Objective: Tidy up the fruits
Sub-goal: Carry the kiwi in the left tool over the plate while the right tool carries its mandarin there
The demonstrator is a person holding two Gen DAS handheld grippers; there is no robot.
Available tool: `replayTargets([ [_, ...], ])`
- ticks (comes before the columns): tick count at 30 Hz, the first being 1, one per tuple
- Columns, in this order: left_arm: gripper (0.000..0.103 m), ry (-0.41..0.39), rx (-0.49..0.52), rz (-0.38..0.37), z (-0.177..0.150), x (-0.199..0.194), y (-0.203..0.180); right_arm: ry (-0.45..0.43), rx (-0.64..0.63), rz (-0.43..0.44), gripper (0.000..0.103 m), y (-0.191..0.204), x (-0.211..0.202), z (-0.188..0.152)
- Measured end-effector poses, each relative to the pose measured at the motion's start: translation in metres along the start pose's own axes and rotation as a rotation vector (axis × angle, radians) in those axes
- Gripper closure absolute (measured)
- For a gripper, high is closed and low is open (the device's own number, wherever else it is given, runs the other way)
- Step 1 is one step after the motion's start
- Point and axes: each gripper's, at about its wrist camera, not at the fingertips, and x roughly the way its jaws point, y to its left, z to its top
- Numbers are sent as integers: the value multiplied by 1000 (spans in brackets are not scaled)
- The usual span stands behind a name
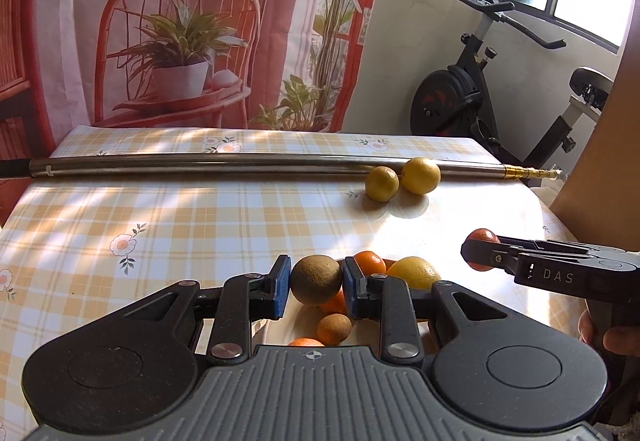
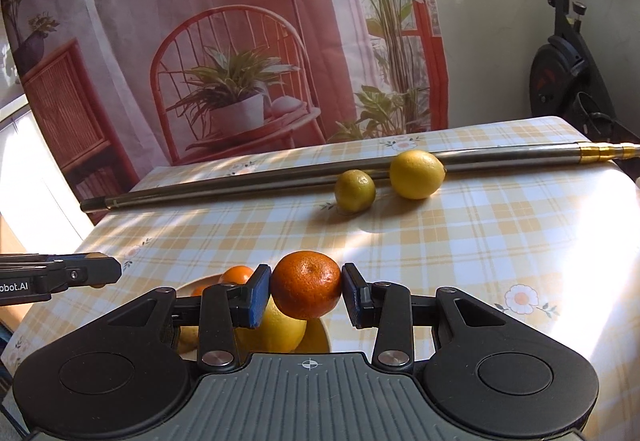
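Left gripper (image 1: 316, 283) clamped on brown fruit (image 1: 316, 280), right gripper (image 2: 307, 291) clamped on tangerine (image 2: 307, 284), both lifted above the plate (image 2: 196, 287), likely for sorting beside lemons (image 2: 416, 174) on table (image 2: 480, 241)

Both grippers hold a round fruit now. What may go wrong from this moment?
1. The brown fruit and the mandarin are round and pinched only at their sides, so either may slip and fall onto the fruits in the plate below.
2. The two lemons rest near the metal pole; a bump may send them rolling.
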Motion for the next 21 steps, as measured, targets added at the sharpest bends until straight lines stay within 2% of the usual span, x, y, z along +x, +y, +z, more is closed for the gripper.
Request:
replayTargets([
  [11, 74, 5, 0, -28, -22, -11, 1, 4, -46, 10, 68, 26, -13, -25],
  [21, 74, 63, -9, -44, -42, -5, 2, 25, -59, 30, 68, 35, -9, -37],
])
